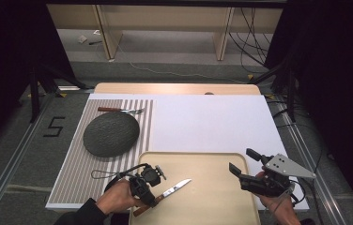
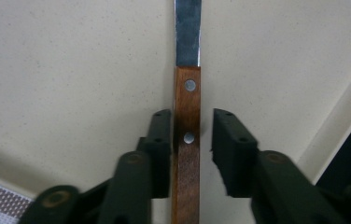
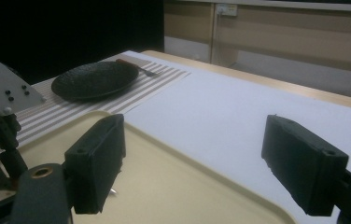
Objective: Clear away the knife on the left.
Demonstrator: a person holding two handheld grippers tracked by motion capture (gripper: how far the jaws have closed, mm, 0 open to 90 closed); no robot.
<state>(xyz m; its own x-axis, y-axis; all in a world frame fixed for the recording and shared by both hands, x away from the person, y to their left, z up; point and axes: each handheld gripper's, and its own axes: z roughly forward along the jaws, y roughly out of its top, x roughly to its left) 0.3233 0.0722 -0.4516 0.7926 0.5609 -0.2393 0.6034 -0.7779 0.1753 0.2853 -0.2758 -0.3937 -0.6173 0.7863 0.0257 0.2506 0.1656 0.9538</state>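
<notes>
Dark curtains stand around a white worktop [image 1: 212, 122] with a striped mat, a dark plate [image 1: 111, 133], a fork [image 1: 120, 110] and a tan tray [image 1: 212, 197]. From the high view, a knife [image 1: 165, 193] lies on the tray, tip pointing up and right. The left claw [image 1: 153, 176] is over its handle. The right claw [image 1: 242, 168] hangs spread, holding nothing.

In the left gripper view, the jaws sit each side of the brown handle, not squeezing yet. Grabbing looks next.

In the right gripper view, the jaws gape wide.

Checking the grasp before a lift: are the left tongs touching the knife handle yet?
Cannot tell. In the left gripper view the tongs straddle the knife handle; one jaw sits close against it, while the other shows a narrow gap.
</notes>
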